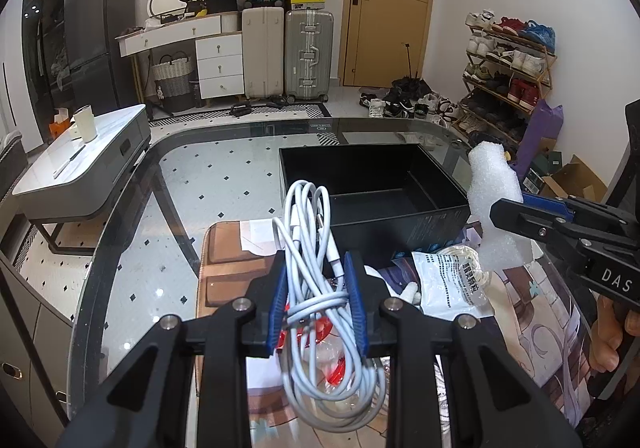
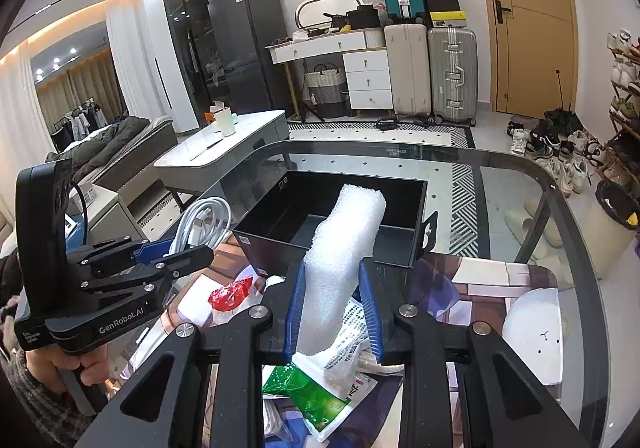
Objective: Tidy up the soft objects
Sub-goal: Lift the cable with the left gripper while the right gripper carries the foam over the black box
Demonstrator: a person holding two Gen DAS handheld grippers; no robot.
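My left gripper (image 1: 317,290) is shut on a coiled white cable (image 1: 320,248), held above the printed mat and just short of the open black box (image 1: 376,191). The cable's loops hang below the blue pads. My right gripper (image 2: 332,300) is shut on a white foam piece (image 2: 344,248) that sticks up in front of the black box (image 2: 332,219). In the left wrist view the right gripper (image 1: 508,207) and the foam piece (image 1: 496,207) show at the right of the box. In the right wrist view the left gripper (image 2: 192,252) and the cable (image 2: 204,224) show at the left.
On the printed mat (image 2: 480,280) lie a white printed pouch (image 1: 452,280), a red wrapper (image 2: 230,294), a green packet (image 2: 308,392) and a white round cushion (image 2: 532,332). The glass table's edge (image 1: 120,232) curves at left. A low grey side table (image 1: 84,163) stands beyond it.
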